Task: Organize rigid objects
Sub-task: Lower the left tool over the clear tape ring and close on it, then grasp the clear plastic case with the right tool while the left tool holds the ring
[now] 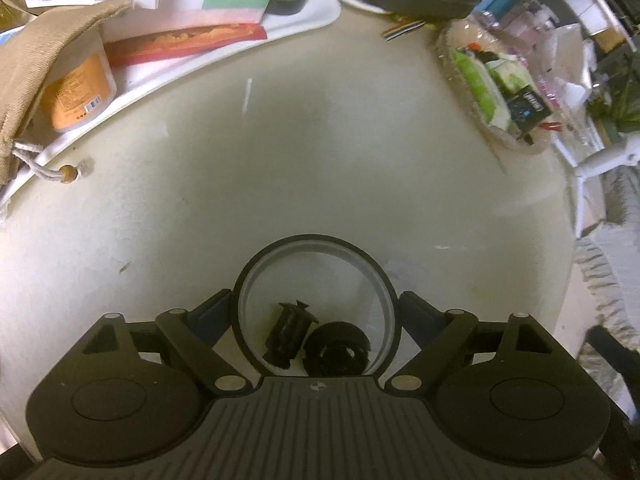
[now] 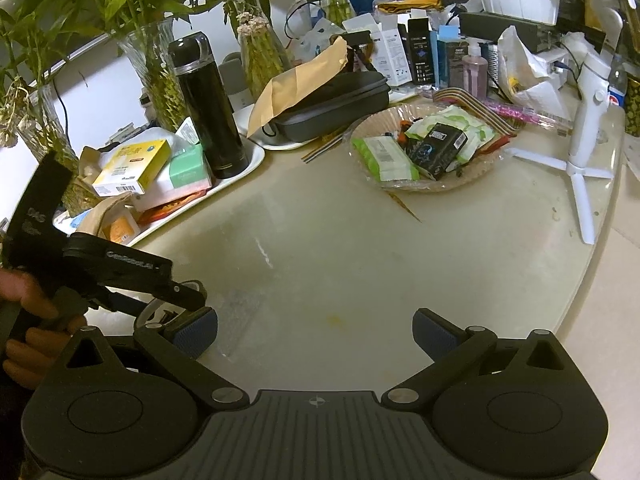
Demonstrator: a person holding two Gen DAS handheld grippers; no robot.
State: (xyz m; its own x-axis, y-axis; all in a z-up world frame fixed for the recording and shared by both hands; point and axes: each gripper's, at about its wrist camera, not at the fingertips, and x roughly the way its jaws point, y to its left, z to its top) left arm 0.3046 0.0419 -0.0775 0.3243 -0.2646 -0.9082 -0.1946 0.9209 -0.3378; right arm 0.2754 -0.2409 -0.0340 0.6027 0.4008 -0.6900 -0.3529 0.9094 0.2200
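Observation:
A round clear container with a dark rim [image 1: 316,240] stands on the pale table [image 1: 304,152] and holds two black plastic parts [image 1: 286,336] [image 1: 338,350]. My left gripper [image 1: 316,308] points steeply down over it, and both blue pads touch its sides, so it is shut on the container. In the right wrist view the left gripper [image 2: 160,316] sits at the lower left, held by a hand [image 2: 28,300], and most of the container is hidden behind it. My right gripper [image 2: 316,336] hovers open over bare table with nothing between its fingers.
A white tray [image 2: 256,160] at the left carries boxes [image 2: 132,168], a black flask [image 2: 208,108], an orange jar [image 1: 78,92] and a beige drawstring bag [image 1: 36,60]. A clear bowl of packets [image 2: 424,148], a white tripod [image 2: 580,140], a grey case [image 2: 332,108] and plant vases [image 2: 156,68] stand behind.

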